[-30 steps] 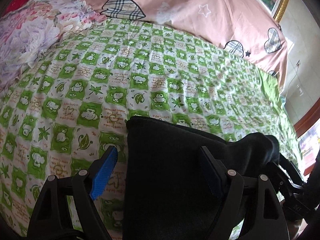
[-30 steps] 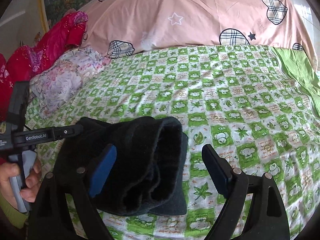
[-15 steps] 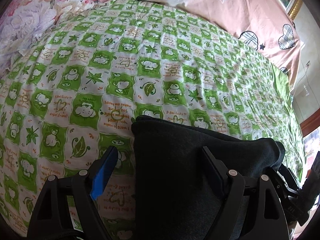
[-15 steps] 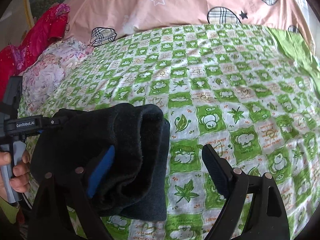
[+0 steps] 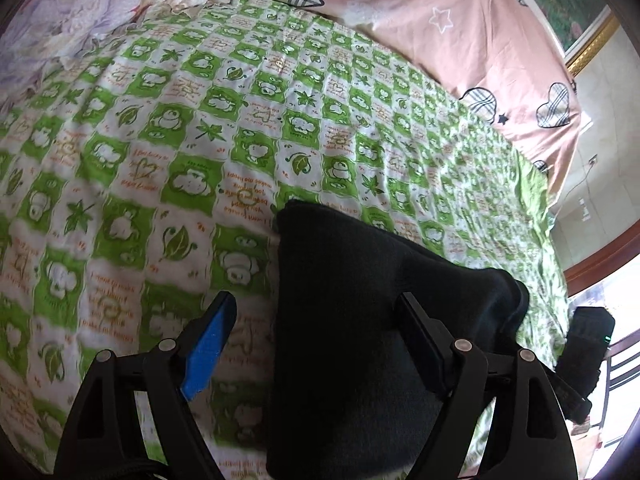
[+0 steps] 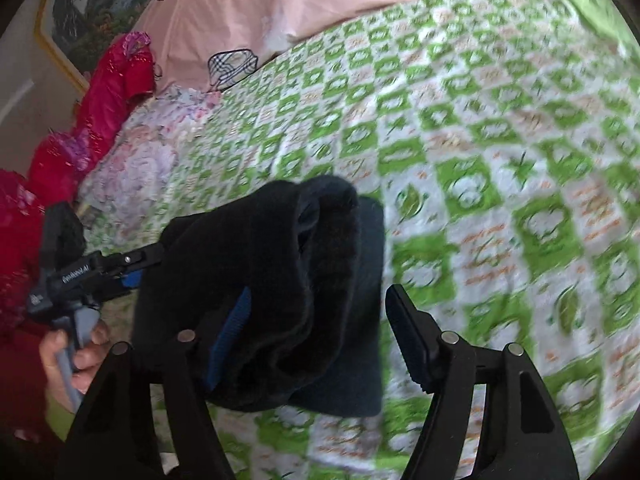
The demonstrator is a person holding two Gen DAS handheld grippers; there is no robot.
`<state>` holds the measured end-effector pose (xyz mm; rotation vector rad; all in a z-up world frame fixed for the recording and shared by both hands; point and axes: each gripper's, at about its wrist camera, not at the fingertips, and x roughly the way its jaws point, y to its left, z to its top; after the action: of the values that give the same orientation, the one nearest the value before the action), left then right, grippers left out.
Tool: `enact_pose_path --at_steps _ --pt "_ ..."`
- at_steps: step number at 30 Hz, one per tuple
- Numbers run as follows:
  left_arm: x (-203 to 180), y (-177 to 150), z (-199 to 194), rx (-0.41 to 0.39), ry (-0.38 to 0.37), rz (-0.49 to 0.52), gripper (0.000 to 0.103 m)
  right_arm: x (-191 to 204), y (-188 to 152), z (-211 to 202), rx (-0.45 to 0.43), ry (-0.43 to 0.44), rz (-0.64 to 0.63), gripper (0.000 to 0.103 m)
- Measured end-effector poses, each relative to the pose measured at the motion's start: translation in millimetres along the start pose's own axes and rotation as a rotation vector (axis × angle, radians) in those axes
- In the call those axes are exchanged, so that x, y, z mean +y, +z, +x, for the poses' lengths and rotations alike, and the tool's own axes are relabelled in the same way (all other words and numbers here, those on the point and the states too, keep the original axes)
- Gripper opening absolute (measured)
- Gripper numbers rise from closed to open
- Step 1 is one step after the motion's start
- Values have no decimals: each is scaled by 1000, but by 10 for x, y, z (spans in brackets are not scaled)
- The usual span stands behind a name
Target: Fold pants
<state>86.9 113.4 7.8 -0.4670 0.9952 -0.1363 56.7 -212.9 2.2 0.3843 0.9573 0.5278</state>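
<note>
Lying near on green-and-white checked bedsheet [image 5: 168, 160]: folded black fleece pants [image 5: 360, 320], thick rolled edge on right side. Left gripper [image 5: 316, 344] wide, straddling pants' left edge, pads clear of cloth. Right gripper [image 6: 320, 332] closing, rolled layers between jaws, far pad not yet pressing. Risk judged: partial pinch catches top layers only, bundle unrolls; dragging rucks sheet.

I see open green sheet [image 5: 200, 128] ahead; the pink quilt [image 5: 440, 20] and floral bedding [image 5: 68, 12] bound it.
</note>
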Motion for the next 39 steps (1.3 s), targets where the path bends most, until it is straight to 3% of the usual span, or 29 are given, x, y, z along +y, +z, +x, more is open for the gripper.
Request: enact_pose_path --at_steps 3,8,17,21,28,32,39 --pt "10 -122 -42 29 -31 7 82 -65 -73 15 15 27 16 70" --pt "22 -291 31 42 -5 45 82 -171 -126 -2 16 70 43 70" --pt "0 -311 146 38 -19 54 81 -207 -128 30 15 105 63 65" --pt "-27 -313 176 39 -76 41 66 -157 -140 -1 10 101 42 57" --pt "-86 -347 -13 -10 -79 50 46 23 -108 -90 -17 108 -32 48" --pt "-105 -354 -207 -42 -94 50 41 128 -16 -152 -44 143 -57 46" --pt "-75 -171 -498 -122 -54 53 41 363 265 -43 -67 212 -95 45"
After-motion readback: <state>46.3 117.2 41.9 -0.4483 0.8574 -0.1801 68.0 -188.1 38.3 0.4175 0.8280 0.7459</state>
